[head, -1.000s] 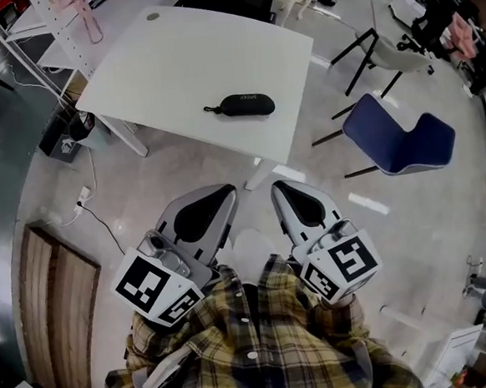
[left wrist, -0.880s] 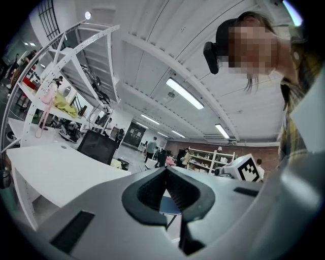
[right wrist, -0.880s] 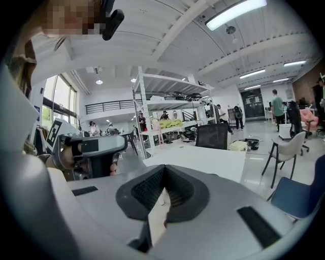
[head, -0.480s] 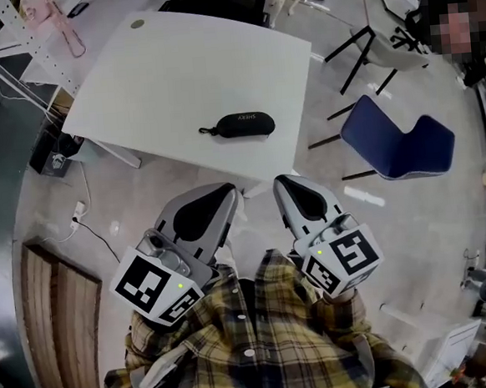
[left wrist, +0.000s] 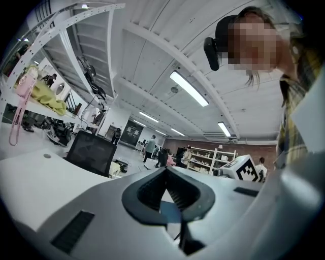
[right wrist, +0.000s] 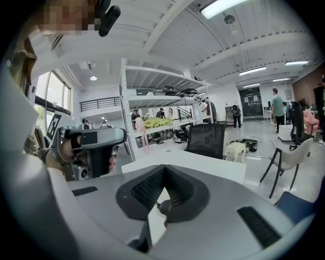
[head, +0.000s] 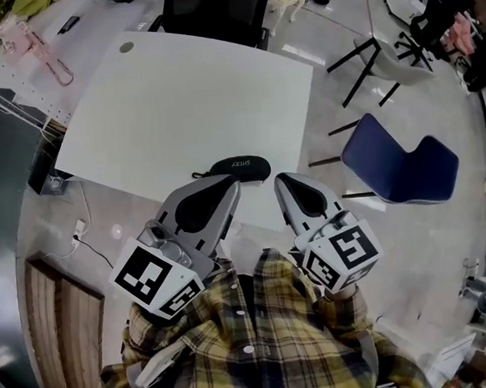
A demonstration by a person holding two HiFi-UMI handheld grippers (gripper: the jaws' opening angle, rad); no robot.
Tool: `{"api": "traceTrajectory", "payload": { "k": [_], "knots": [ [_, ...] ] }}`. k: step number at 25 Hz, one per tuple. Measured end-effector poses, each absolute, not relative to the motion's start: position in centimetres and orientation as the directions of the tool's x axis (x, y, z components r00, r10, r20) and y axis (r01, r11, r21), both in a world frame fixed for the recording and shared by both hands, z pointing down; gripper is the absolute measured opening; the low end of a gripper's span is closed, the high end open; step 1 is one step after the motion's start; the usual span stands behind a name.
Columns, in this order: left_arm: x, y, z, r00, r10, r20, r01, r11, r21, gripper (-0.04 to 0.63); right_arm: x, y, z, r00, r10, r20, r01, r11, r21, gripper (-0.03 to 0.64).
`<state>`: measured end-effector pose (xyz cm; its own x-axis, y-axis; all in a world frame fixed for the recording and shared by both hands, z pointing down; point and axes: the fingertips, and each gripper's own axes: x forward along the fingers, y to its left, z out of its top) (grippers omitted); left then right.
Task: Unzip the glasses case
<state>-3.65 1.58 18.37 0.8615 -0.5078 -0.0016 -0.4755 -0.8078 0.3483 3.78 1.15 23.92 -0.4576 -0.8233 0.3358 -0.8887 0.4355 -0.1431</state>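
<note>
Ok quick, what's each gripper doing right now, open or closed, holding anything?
Left gripper: closed, holding nothing.
Right gripper: closed, holding nothing; the glasses case lies apart on the table.

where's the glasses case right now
In the head view the glasses case lies near the front edge of the white table, just beyond the tips of the left gripper and the right gripper, closer to the left one.
</note>
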Motion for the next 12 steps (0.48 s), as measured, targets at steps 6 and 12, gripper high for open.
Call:
{"api": "traceTrajectory", "payload": {
  "k": [6, 12],
  "knots": [
    [-0.6, -3.4, 18.5, 0.863, -0.505, 0.020, -0.480, -0.809, 0.340, 0.005, 6.7, -3.7, 24.0, -0.457, -0.817, 0.350, -0.887, 0.444, -0.122, -0.002],
    [1.6, -6.1, 19.7, 0.880, -0.473, 0.042, -0.455, -0.815, 0.359, 0.005, 8.8, -5.6, 25.0, -0.432, -0.823, 0.370, -0.901, 0.413, -0.132, -0.002]
  ]
}}
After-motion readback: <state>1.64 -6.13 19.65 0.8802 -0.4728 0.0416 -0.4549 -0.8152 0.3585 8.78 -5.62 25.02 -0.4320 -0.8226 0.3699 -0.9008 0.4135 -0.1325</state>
